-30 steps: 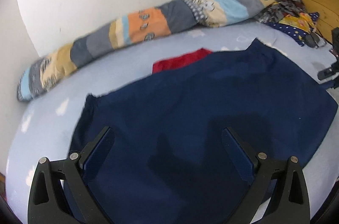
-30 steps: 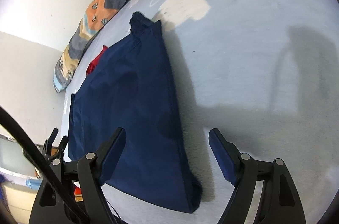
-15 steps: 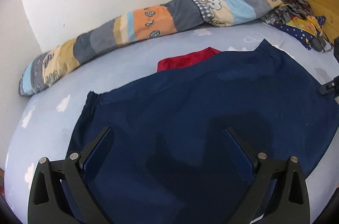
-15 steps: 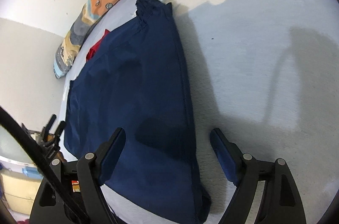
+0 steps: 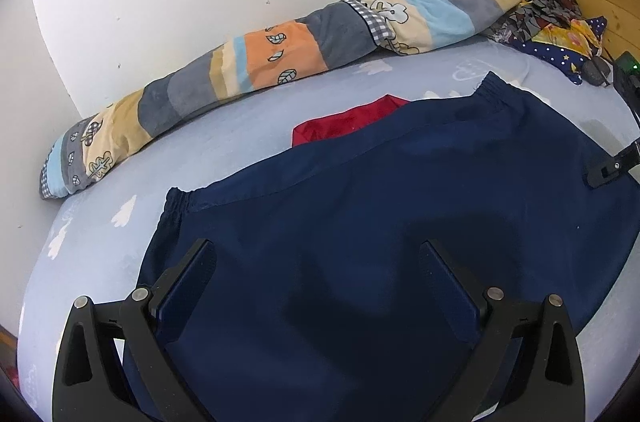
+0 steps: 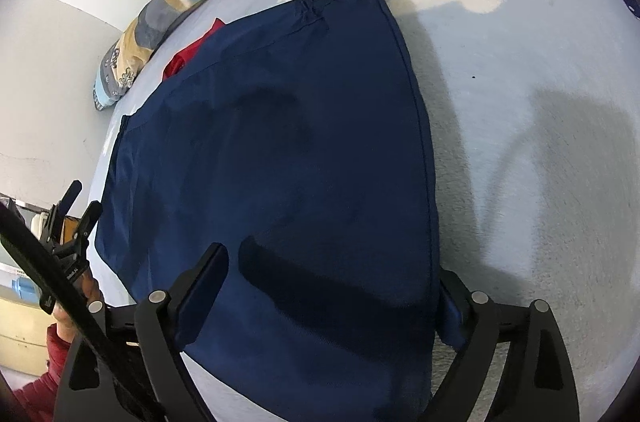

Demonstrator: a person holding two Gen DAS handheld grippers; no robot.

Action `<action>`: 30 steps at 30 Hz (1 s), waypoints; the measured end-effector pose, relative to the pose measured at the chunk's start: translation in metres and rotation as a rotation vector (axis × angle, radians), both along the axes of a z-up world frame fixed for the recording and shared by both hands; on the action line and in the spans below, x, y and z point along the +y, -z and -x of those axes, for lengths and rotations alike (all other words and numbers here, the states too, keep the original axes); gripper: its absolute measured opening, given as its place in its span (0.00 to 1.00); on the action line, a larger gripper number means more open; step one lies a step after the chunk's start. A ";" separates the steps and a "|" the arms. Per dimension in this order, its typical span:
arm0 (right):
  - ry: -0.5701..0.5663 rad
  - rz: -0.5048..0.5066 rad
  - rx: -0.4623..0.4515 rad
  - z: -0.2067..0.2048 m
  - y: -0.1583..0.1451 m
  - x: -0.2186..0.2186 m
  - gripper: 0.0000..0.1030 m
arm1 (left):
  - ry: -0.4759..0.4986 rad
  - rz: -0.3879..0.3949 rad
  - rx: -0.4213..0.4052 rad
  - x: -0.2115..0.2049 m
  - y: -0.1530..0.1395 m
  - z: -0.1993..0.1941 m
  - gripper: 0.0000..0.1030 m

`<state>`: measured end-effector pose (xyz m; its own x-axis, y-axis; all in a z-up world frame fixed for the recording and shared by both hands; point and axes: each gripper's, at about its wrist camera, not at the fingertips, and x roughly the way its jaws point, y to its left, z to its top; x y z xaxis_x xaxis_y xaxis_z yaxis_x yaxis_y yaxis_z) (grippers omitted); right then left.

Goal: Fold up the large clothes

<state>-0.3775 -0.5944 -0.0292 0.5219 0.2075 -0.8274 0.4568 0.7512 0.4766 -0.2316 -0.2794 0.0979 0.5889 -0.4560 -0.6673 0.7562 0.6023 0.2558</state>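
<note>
Fabric of a dark navy garment (image 5: 380, 222) lies spread flat on the pale blue bedsheet with white cloud prints (image 5: 224, 138), doubled over so a long fold runs down its right side and a gathered elastic band shows at each far corner. The cloth looks smooth — only faint creases near the far edge. A red piece of clothing (image 5: 344, 126) peeks from under that edge, and a long patchwork bolster in orange, grey and blue (image 5: 280, 54) lies along the white wall beyond. The left gripper (image 5: 316, 286) hovers over the near part, jaws wide and empty. The right gripper (image 6: 332, 286) straddles the folded right edge, jaws opening — cloth between them, unpinched.
</note>
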 end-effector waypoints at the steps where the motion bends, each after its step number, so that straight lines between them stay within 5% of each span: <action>1: 0.000 0.000 -0.001 0.001 0.000 0.000 0.92 | 0.000 0.000 -0.002 0.000 0.000 0.000 0.98; 30: 0.003 0.020 -0.027 0.007 -0.002 0.004 0.96 | 0.020 0.103 -0.105 0.007 -0.025 0.014 0.98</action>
